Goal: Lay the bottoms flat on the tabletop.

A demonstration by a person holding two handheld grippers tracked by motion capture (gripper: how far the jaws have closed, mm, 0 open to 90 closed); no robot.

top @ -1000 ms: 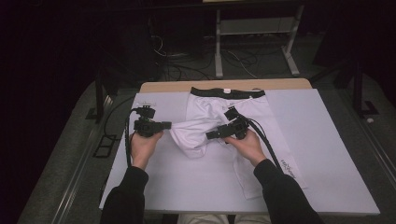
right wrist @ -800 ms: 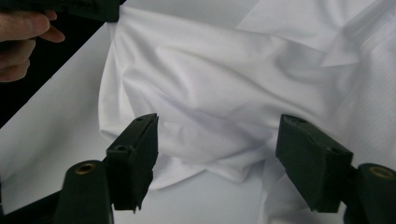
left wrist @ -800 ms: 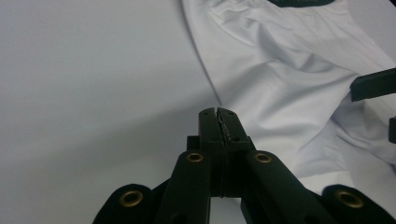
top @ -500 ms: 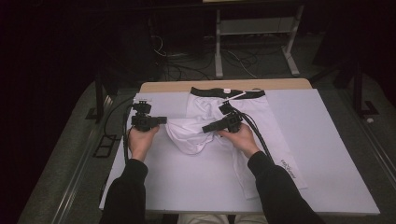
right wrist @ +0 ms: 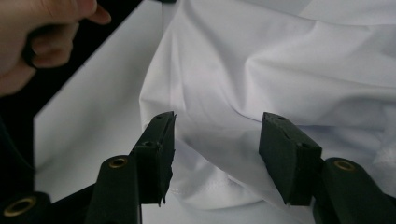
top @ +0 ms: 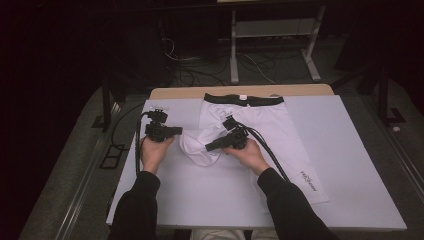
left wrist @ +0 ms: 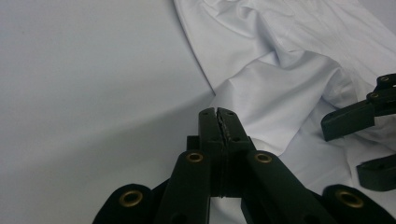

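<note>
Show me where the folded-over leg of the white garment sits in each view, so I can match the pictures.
High view: the folded leg lies left of centre on the table, between the left gripper and right gripper.
Left gripper view: right of centre, just beyond the shut fingers.
Right gripper view: centre, between the parted fingers, which have just been closing.
Shared landmark: the fold's rounded hem edge, on the white table cover.

Shorts on table, between left hand-held gripper and right hand-held gripper.
</note>
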